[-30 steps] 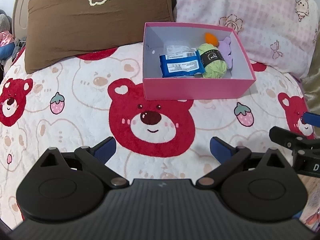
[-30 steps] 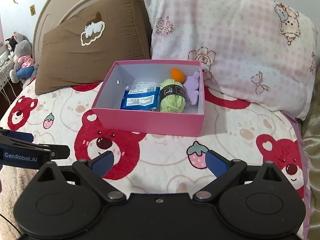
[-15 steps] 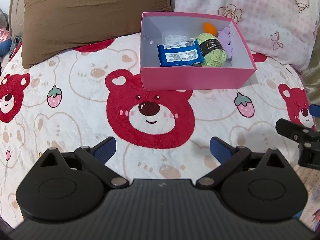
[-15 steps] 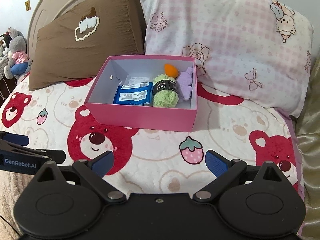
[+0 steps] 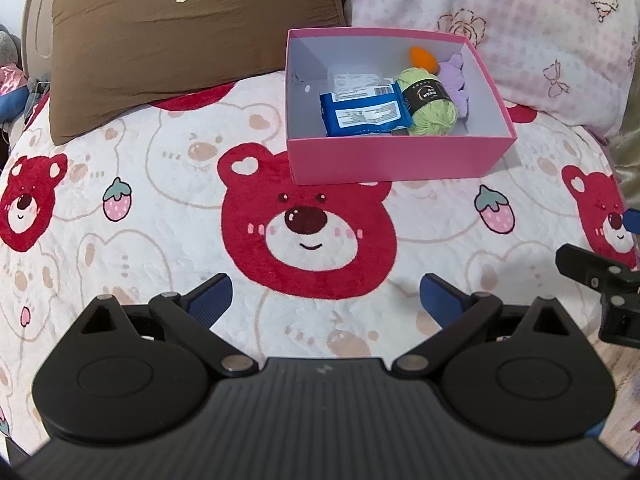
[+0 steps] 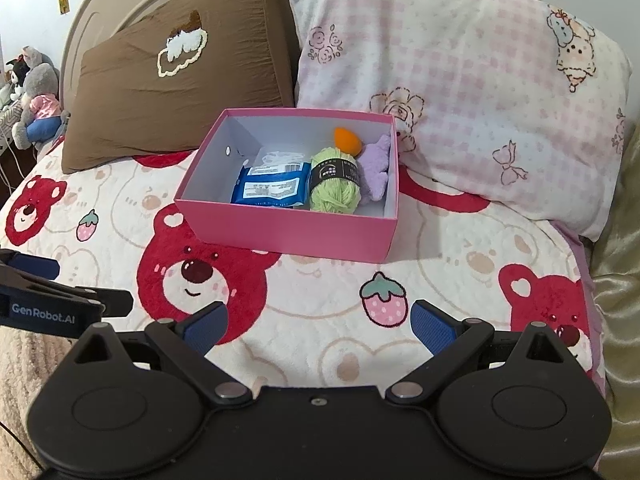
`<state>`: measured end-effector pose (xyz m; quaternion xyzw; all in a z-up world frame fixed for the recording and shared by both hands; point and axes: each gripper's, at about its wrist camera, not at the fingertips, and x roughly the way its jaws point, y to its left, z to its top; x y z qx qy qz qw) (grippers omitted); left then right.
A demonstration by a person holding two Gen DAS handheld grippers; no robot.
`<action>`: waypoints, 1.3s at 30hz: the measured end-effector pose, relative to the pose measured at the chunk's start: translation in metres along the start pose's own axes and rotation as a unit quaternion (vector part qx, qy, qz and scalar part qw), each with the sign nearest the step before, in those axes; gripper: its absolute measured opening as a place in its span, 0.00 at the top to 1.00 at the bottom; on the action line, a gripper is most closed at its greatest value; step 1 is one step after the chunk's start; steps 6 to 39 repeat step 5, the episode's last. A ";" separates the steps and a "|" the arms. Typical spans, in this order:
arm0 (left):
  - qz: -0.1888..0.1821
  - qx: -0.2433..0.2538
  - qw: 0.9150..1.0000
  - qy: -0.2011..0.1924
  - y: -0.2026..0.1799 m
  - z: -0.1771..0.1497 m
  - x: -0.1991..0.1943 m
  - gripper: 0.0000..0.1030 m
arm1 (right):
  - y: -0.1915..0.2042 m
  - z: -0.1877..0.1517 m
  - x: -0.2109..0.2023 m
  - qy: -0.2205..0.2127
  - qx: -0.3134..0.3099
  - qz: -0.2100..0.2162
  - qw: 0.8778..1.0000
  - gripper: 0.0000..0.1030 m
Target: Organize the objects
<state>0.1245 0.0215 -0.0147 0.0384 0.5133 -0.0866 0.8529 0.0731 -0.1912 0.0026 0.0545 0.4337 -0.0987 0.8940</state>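
A pink box (image 5: 400,160) sits open on a bear-print blanket (image 5: 140,208) at the far side of the bed, its back edge close to a brown pillow (image 5: 192,40) on the left and a pink checked pillow (image 5: 520,32) on the right. Inside the box, a blue packet (image 5: 366,114) lies flat toward the left with a clear plastic packet (image 5: 352,80) tucked behind it; just to the right of the blue packet is a ball of green yarn (image 5: 432,108) with a black label, touching it or nearly so. Farther back, an orange item (image 5: 424,57) rests in the far right part of the box, and a purple plush piece (image 5: 456,80) leans along the right wall beside the yarn. The left gripper (image 5: 326,296) hovers over the near part of the blanket, above a large red bear face, with its blue-padded jaws spread wide and nothing between them. The right gripper (image 6: 318,326) is likewise held near, well apart from the box, jaws wide and empty, over the blanket near a strawberry print (image 6: 382,300). Each gripper shows at the edge of the other's view. Some stuffed toys (image 6: 34,96) sit at the far left beyond the bed.
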 end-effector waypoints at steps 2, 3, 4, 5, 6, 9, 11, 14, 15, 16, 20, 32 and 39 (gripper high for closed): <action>-0.001 -0.001 1.000 0.000 0.001 0.000 -0.001 0.01 | 0.000 0.000 0.000 0.000 0.000 -0.002 1.000 0.03; -0.001 -0.001 1.000 0.000 0.000 0.000 -0.001 0.01 | 0.001 0.000 0.000 -0.001 0.000 -0.002 1.000 0.03; -0.001 -0.003 1.000 0.000 0.001 0.000 -0.002 0.01 | 0.001 0.000 0.000 -0.001 0.000 -0.002 1.000 0.03; -0.002 -0.004 1.000 0.000 0.001 0.000 -0.003 0.01 | 0.001 0.000 -0.001 -0.002 0.000 -0.001 1.000 0.03; -0.002 -0.004 1.000 0.000 0.001 0.000 -0.003 0.01 | 0.001 0.000 -0.001 -0.002 0.000 -0.001 1.000 0.03; -0.002 -0.004 1.000 0.000 0.001 0.000 -0.003 0.01 | 0.001 0.000 -0.001 -0.002 0.000 -0.001 1.000 0.03; -0.002 -0.004 1.000 0.000 0.001 0.000 -0.003 0.01 | 0.001 0.000 -0.001 -0.002 0.000 -0.001 1.000 0.03; -0.002 -0.004 1.000 0.000 0.001 0.000 -0.003 0.01 | 0.001 0.000 -0.001 -0.002 0.000 -0.001 1.000 0.03; -0.002 -0.004 1.000 0.000 0.001 0.000 -0.003 0.01 | 0.001 0.000 -0.001 -0.002 0.000 -0.001 1.000 0.03; -0.002 -0.004 1.000 0.000 0.001 0.000 -0.003 0.01 | 0.001 0.000 -0.001 -0.002 0.000 -0.001 1.000 0.03; -0.002 -0.004 1.000 0.000 0.001 0.000 -0.003 0.01 | 0.001 0.000 -0.001 -0.002 0.000 -0.001 1.000 0.03; -0.002 -0.004 1.000 0.000 0.001 0.000 -0.003 0.01 | 0.001 0.000 -0.001 -0.002 0.000 -0.001 1.000 0.03; -0.002 -0.004 1.000 0.000 0.001 0.000 -0.003 0.01 | 0.001 0.000 -0.001 -0.002 0.000 -0.001 1.000 0.03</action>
